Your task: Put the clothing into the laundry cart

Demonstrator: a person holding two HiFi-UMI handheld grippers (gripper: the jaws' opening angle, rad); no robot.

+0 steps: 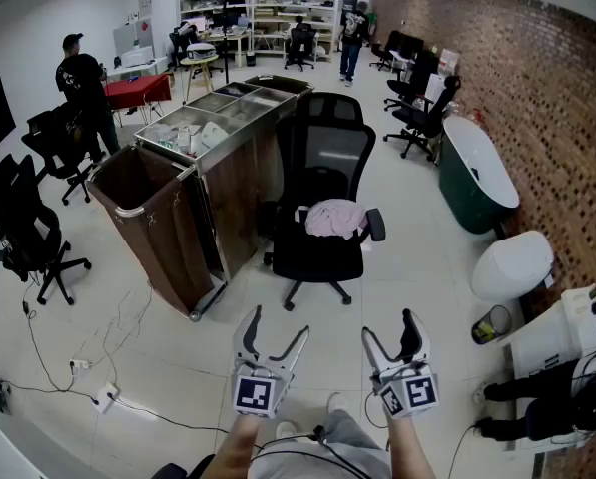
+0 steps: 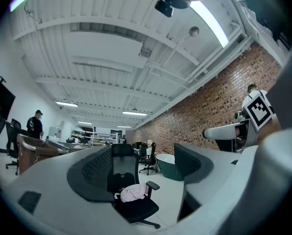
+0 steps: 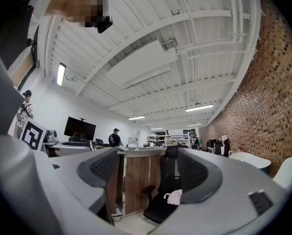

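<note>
clothing (image 1: 333,218): pale pink | office chair (image 1: 322,190): black | laundry cart (image 1: 163,223): dark brown | bathtub (image 1: 477,178): green

No word, number or brand name can be read in any view. The only printed signs are coded patterns of blocks, not letters. One black-and-white square marker (image 1: 257,394) sits on the cube of the left gripper (image 1: 278,325). A second square marker (image 1: 410,392) sits on the cube of the right gripper (image 1: 389,327). Each gripper view also catches the other gripper's marker at its edge. The pale sheets (image 1: 143,3) on the far white wall (image 1: 38,18) may carry print, but they are too small to read.
</note>
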